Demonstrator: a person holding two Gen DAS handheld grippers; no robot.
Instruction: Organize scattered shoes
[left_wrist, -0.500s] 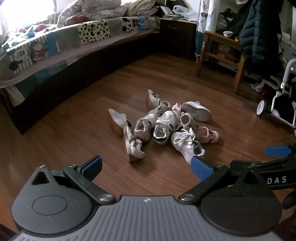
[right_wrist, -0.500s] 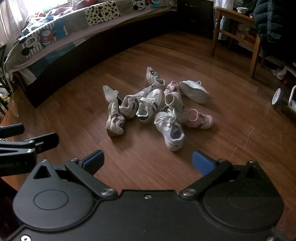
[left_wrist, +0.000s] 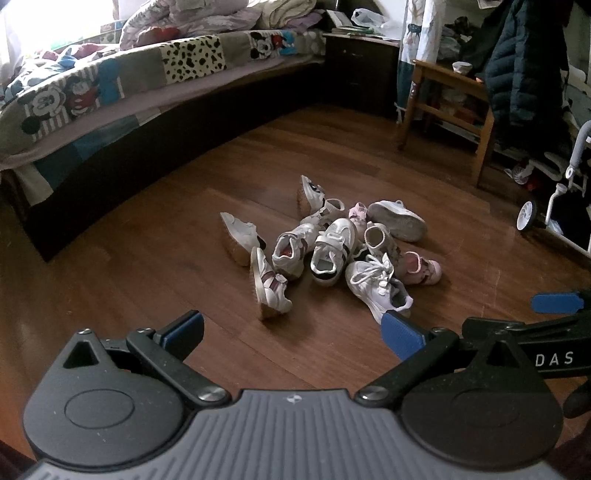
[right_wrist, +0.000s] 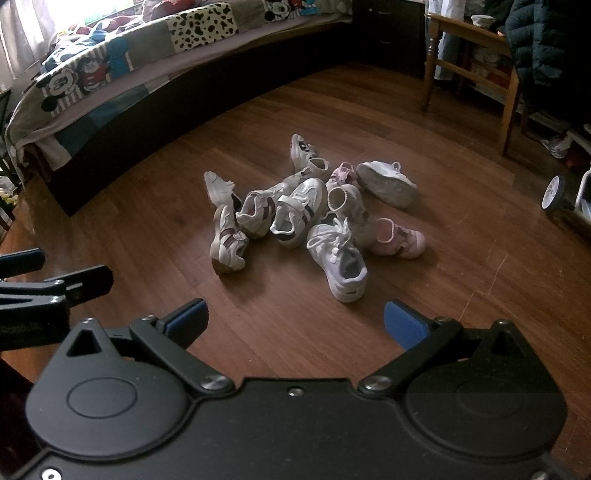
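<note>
Shoe pile (left_wrist: 332, 243) is seen mid-frame on the wood floor (left_wrist: 147, 288) in both wrist views, well apart from the bed (left_wrist: 110, 92) at upper left and the wooden chair (left_wrist: 454, 107) at upper right. Approx ten small sneakers are heaped, several on their sides, one sole-up at the pile's right edge. They're judged light, w/ soft uppers and stiffer rubber soles — a pinch across the heel collar or over the sidewall should hold, while a grip on the toe cap or sole is likelier to slip. Nearest pick for either tool: white laced sneaker (right_wrist: 338, 258), lying alone at the pile's lower edge, heel opening facing the cameras; laces are loose and could snag neighbours. Pink shoe (right_wrist: 399, 240) just beside it, touching the pile. Left gripper (left_wrist: 291, 328) and right gripper (right_wrist: 295, 321) are both held spread wide, blue pads apart, nothing between them, pointed down at the floor short of the pile. Vs. the earlier frames — no real change is noted: shoes lie in the same layout, both tools sit in the same spot w/ the same wide spread.
</note>
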